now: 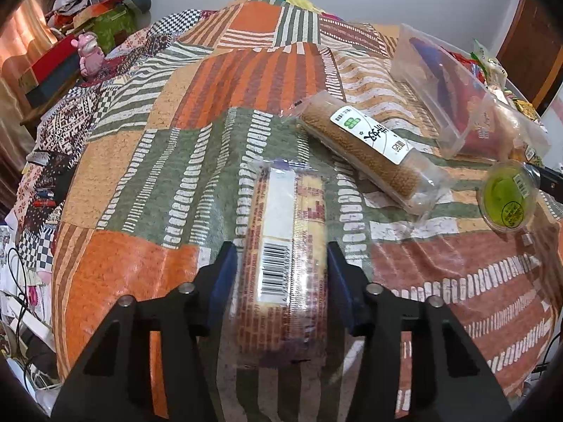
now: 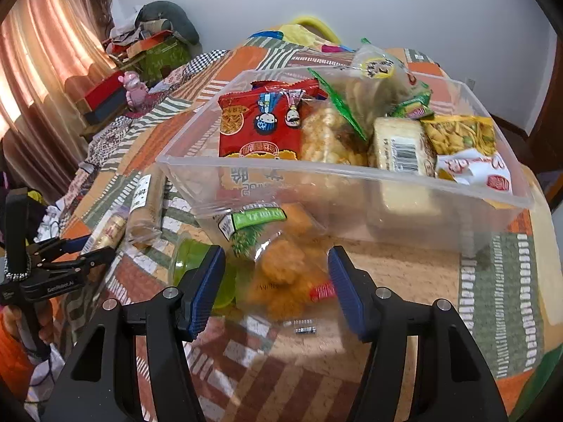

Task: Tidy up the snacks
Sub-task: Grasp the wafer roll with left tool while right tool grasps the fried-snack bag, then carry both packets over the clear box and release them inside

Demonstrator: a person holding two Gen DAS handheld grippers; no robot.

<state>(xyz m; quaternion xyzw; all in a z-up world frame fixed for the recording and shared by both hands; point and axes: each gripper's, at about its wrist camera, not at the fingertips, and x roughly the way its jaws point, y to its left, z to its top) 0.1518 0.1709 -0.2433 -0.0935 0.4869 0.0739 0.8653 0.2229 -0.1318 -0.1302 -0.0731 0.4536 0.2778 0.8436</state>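
Glossy clear plastic bin (image 2: 352, 183) sits on glossy patterned tablecloth (image 1: 140, 176).

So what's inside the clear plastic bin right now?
The clear bin holds a red snack bag, a puffed-snack pack, a barcoded pale pack, a yellow bag and more behind. The packets hide the bin's floor and anything lower.

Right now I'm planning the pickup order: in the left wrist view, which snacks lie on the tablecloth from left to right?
Barcoded biscuit pack → long brown snack roll → green jelly cup.
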